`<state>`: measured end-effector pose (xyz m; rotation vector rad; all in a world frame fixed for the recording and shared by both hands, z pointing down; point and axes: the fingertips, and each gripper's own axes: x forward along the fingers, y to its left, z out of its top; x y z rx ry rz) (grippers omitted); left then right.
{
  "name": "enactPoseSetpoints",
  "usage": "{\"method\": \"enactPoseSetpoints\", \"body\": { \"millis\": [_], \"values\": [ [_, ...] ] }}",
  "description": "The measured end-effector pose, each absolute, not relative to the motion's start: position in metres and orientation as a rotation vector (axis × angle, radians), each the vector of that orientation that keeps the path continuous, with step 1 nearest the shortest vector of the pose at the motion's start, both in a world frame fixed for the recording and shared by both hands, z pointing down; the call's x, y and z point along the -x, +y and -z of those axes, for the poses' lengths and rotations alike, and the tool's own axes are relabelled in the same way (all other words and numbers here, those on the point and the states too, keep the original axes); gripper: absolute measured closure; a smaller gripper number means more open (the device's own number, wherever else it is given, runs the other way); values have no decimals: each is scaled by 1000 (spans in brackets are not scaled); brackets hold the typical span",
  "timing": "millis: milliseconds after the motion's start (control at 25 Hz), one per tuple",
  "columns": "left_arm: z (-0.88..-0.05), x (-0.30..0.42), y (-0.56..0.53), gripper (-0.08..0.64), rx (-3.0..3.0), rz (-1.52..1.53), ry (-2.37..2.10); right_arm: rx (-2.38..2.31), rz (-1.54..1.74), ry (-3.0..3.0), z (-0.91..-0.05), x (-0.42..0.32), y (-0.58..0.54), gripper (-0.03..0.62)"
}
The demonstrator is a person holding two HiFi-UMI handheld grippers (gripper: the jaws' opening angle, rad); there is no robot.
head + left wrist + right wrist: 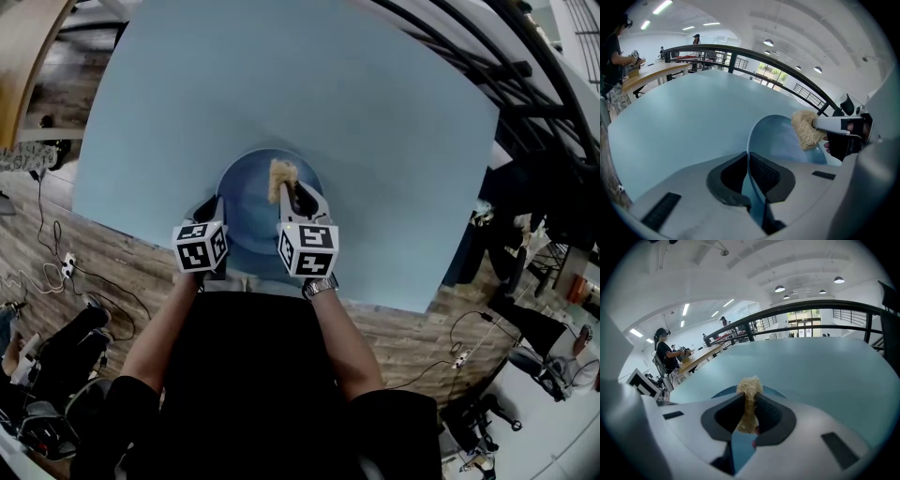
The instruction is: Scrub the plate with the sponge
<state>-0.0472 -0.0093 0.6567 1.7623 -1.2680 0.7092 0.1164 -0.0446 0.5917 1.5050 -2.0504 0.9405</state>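
Forearms (349, 333) sat closest to the head camera. Beyond them the right tool (298, 195) was clamped tight on a tan fibrous sponge (281, 174). Its long axis ran forward along the jaws, tip pointing away from the person. Just left of and beneath the sponge lay the round blue plate (246, 192), at the near edge of the pale blue bench (375, 112). The left tool (208, 204) pinched its near-left rim.

No readable text, labels, brands, numbers, signs
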Motion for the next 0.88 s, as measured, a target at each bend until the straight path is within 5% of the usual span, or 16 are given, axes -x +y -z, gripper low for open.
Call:
{"method": "enactPoseSetpoints", "body": {
  "millis": [880],
  "values": [
    [-657, 48, -9, 554, -1760, -702, -1274, -1164, -1022, -2152, -618, -11, -14, 525]
  ]
}}
